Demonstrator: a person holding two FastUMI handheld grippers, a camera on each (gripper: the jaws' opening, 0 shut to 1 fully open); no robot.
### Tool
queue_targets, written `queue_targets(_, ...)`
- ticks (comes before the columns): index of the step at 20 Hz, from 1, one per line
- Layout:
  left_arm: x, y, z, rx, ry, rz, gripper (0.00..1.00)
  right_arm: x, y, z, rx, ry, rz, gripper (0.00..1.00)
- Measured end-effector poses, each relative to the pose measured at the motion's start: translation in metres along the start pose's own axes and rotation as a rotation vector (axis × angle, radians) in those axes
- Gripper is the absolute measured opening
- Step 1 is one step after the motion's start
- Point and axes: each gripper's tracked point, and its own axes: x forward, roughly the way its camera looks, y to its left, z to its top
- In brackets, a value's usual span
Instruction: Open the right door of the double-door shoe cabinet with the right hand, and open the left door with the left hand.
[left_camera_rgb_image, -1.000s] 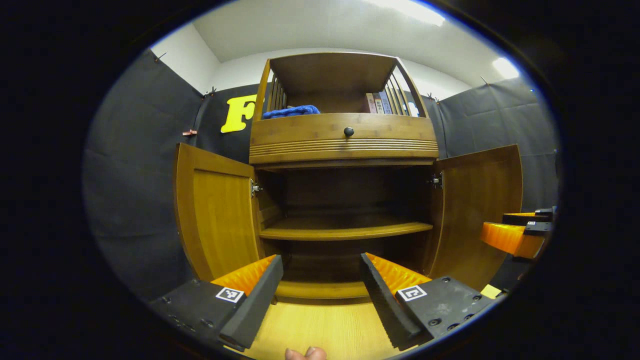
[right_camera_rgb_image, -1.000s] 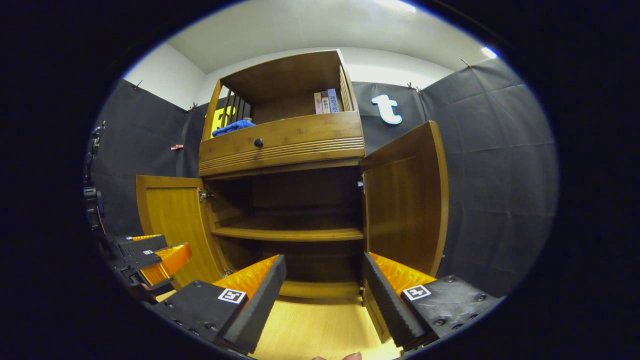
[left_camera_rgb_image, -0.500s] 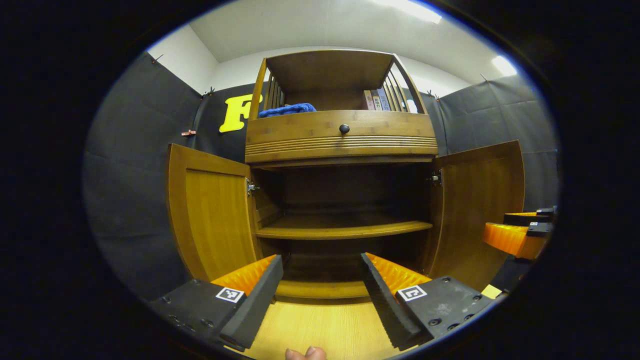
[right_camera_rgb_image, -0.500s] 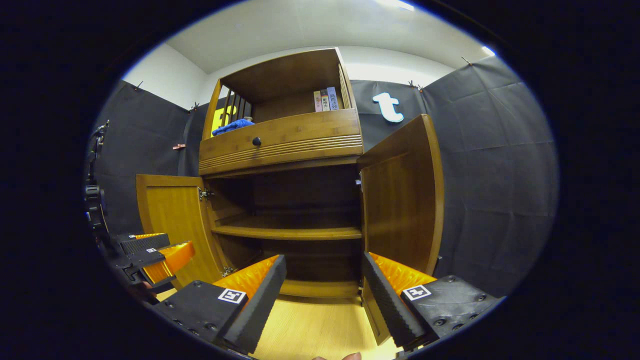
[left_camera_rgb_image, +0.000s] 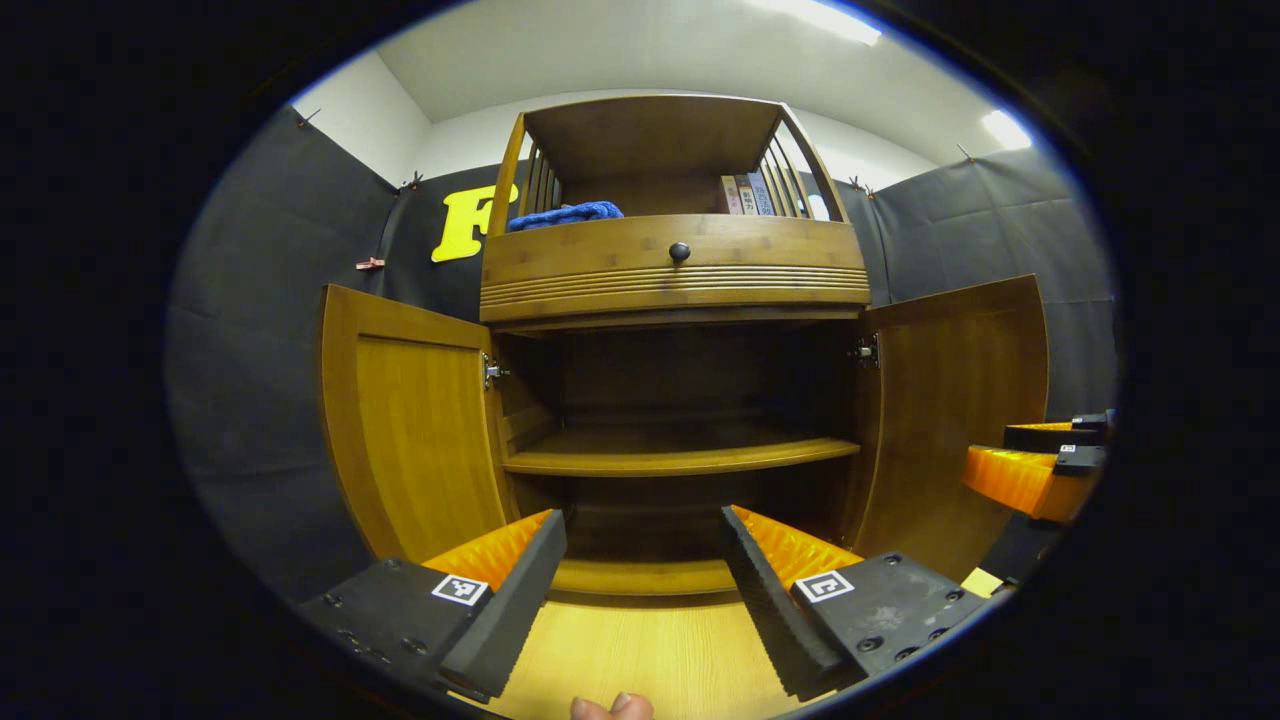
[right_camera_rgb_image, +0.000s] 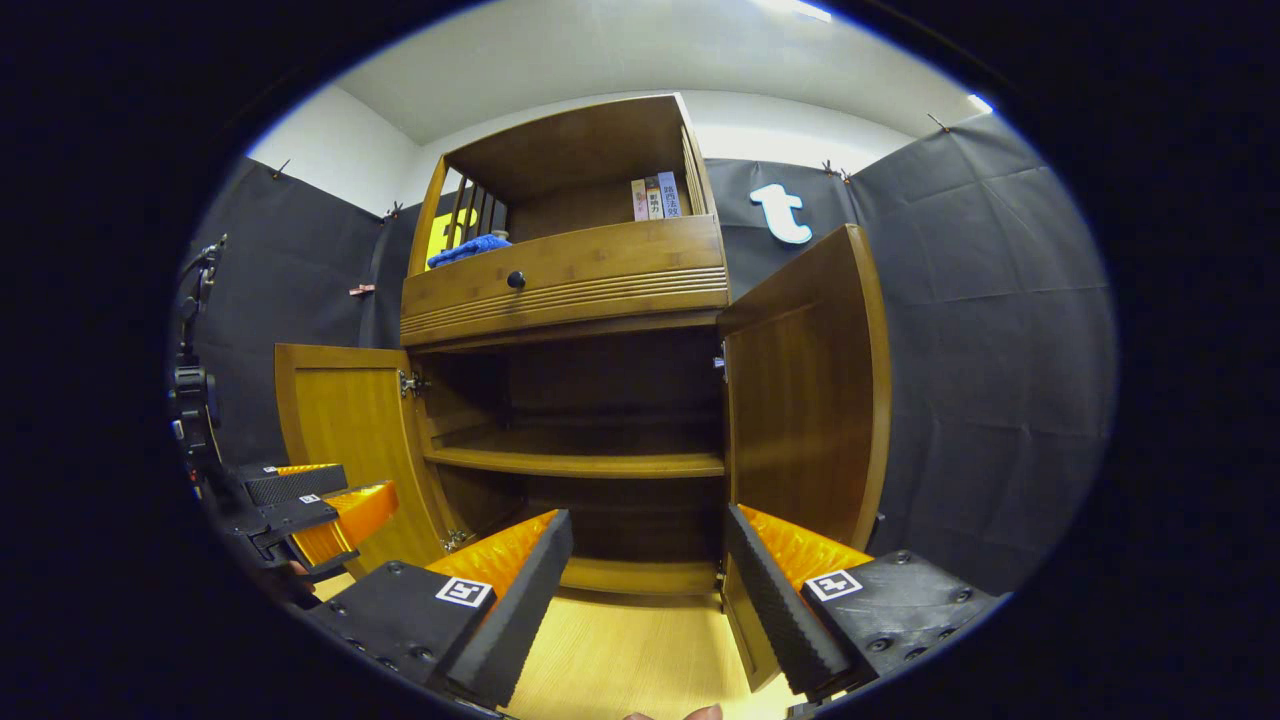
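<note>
The wooden shoe cabinet (left_camera_rgb_image: 675, 290) stands ahead with both lower doors swung wide. Its left door (left_camera_rgb_image: 415, 420) and right door (left_camera_rgb_image: 960, 400) angle outward, baring a dark inside with one shelf (left_camera_rgb_image: 680, 458). My left gripper (left_camera_rgb_image: 640, 570) is open in front of the cabinet's base, holding nothing. In the right gripper view the right door (right_camera_rgb_image: 810, 390) stands edge-on just beyond my right gripper (right_camera_rgb_image: 645, 575), which is open and holds nothing; the left door (right_camera_rgb_image: 350, 430) is at the left. Each gripper appears at the edge of the other's view: the right gripper (left_camera_rgb_image: 1035, 462), the left gripper (right_camera_rgb_image: 300, 505).
Above the doors is a drawer with a dark round knob (left_camera_rgb_image: 679, 251). The open top shelf holds a blue cloth (left_camera_rgb_image: 565, 213) and several books (left_camera_rgb_image: 745, 194). Pale wood floor (left_camera_rgb_image: 640, 655) lies under the grippers. Black cloth walls close in on both sides.
The cabinet has grown slightly in the left gripper view and the left door sits a little wider. The right gripper view has shifted slightly. Both grippers stay open.
</note>
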Motion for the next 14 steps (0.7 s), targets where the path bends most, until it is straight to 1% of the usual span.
queue_targets(14,0.0029,-0.0044,-0.0013,0.009,0.004,-0.010,0.96,0.0013,0.0014,0.0000,-0.006,-0.003,0.012,0.98)
